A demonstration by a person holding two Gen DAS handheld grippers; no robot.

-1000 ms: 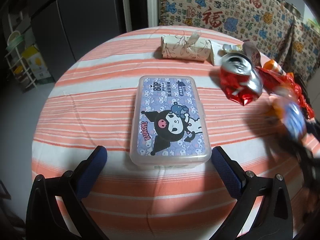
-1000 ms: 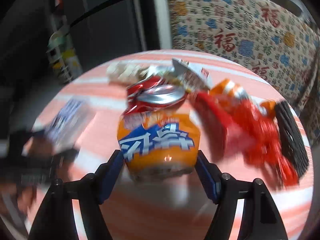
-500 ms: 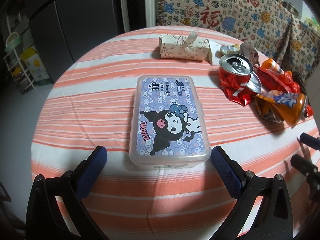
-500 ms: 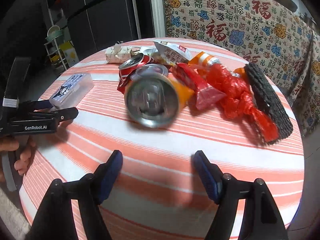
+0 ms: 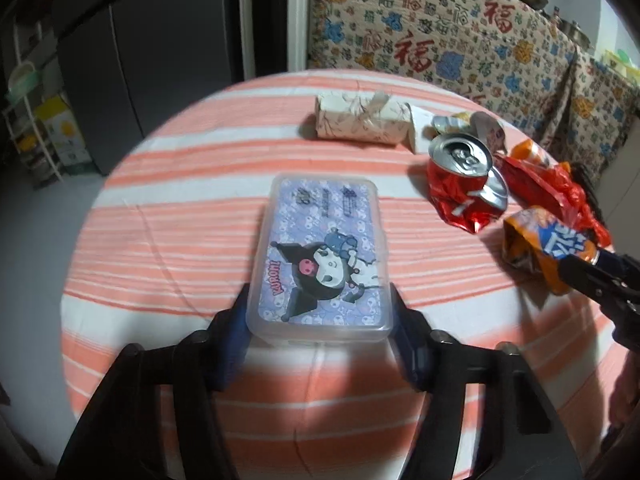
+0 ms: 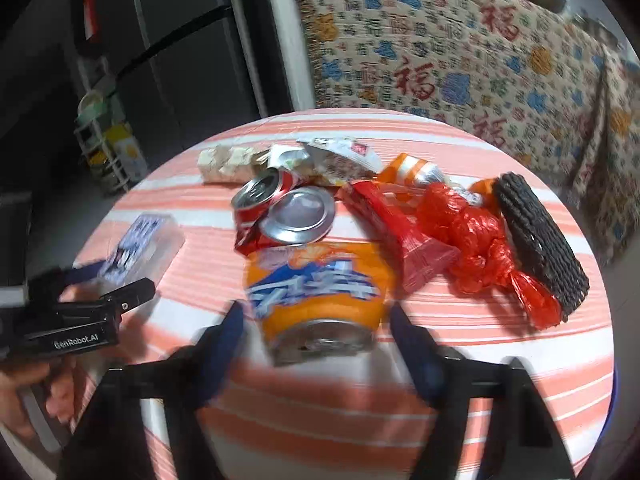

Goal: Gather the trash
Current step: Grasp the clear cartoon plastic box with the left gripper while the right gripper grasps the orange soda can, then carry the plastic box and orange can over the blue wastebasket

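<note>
A clear plastic box (image 5: pixel 320 248) with a cartoon lid lies on the striped tablecloth (image 5: pixel 180 216). My left gripper (image 5: pixel 318 312) is closing, and its blue pads sit against the sides of the box's near end. A crushed orange soda can (image 6: pixel 316 292) lies bottom toward me between the fingers of my right gripper (image 6: pixel 316 316). Those jaws are closing on the can's sides. In the left wrist view the orange can (image 5: pixel 536 248) sits at the right with a black finger over it. A crushed red can (image 6: pixel 280 208) lies just behind.
Behind the cans are a red plastic bag (image 6: pixel 480 240), a red wrapper (image 6: pixel 400 232), a black mesh roll (image 6: pixel 540 236), white wrappers (image 6: pixel 340 156) and a paper-wrapped packet (image 5: pixel 360 124). A patterned cloth (image 5: pixel 440 32) hangs behind the round table. A dark fridge (image 5: pixel 160 40) stands left.
The left jaws have come in from wide open to the box's sides. The orange can, lying loose ahead of the right gripper half a second ago, is now between its fingers.
</note>
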